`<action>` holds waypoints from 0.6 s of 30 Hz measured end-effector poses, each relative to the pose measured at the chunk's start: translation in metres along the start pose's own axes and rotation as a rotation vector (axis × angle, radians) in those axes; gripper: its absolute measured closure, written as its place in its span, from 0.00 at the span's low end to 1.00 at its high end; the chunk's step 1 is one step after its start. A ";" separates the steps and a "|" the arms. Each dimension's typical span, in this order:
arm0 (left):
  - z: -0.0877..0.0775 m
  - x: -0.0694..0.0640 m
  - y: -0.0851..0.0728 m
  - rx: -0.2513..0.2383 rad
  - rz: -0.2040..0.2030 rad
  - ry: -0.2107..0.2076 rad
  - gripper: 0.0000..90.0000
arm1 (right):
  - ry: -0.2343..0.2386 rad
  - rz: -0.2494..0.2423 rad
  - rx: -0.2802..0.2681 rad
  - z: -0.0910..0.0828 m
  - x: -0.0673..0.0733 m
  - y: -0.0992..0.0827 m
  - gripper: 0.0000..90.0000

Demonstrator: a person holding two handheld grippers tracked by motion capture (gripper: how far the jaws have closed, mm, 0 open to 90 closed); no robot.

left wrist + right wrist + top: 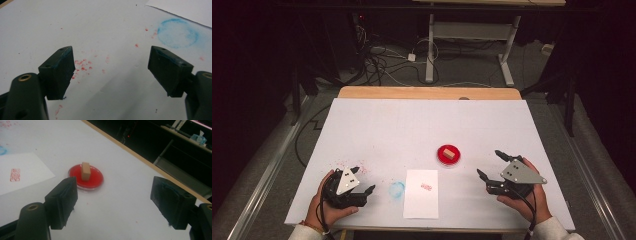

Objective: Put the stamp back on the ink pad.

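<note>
The bench (377, 125) has wide bare room toward its far edge. Paper sheet (421, 193) lies at the near edge; a careless sweep could skew it. Left gripper (362, 180) and right gripper (493, 164) are both wide open and empty. Between paper and right gripper, the red ink pad (86, 178) carries an upright wooden stamp (85, 171); a glancing jaw might topple it, smearing ink.

- One white table (377, 125), its wooden edge at the far side.
- One red ink pad (448, 154).
- One small wooden stamp (449, 155), standing on the pad.
- One sheet of paper (420, 200), bearing one red stamp mark (426, 187).
- One blue ring stain (396, 189).
- Two hand-held grippers: left gripper (364, 180), right gripper (490, 164).
</note>
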State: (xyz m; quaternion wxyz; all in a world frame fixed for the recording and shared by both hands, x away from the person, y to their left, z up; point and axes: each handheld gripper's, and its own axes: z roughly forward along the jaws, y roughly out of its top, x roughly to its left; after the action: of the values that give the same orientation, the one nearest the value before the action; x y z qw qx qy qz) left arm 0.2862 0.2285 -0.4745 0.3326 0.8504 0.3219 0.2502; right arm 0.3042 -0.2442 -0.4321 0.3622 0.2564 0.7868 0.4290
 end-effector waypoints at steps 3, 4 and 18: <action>0.001 -0.001 0.001 0.002 0.002 0.001 0.23 | -0.014 0.006 0.017 -0.003 -0.001 -0.011 0.25; 0.001 -0.001 0.001 -0.002 0.014 0.007 0.23 | -0.015 0.018 0.020 -0.004 -0.002 -0.014 0.25; -0.002 -0.005 0.001 -0.010 0.028 0.009 0.23 | -0.010 0.088 0.075 -0.009 -0.008 -0.042 0.26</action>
State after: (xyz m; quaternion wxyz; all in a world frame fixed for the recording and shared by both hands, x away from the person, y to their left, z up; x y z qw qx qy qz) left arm 0.2822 0.2256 -0.4736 0.3319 0.8520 0.3103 0.2601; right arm 0.2981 -0.2758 -0.4622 0.3368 0.3062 0.7886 0.4134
